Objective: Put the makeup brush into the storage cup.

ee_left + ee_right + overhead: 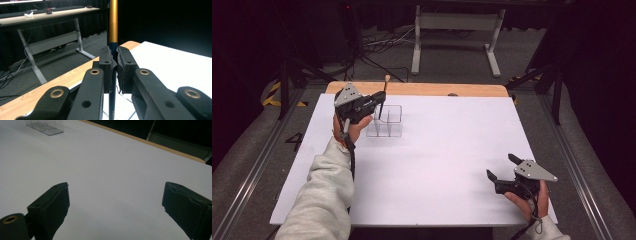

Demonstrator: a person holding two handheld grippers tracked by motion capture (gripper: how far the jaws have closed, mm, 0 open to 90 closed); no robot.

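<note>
White table (437, 165) — left gripper (113, 66) clamping brush (113, 22)

A brush (383, 97) is seen with a gold band on a dark blue handle and a pale tan tip. The organizer (384, 121) is made of clear, colourless plastic. The table (452, 150) is covered in plain white, and a light wood edge is shown along its far side. The left gripper (114, 65) and the right gripper (115, 207) are coloured black, with brass rivets and grey top plates. A light grey sleeve (324, 195) is worn.
</note>
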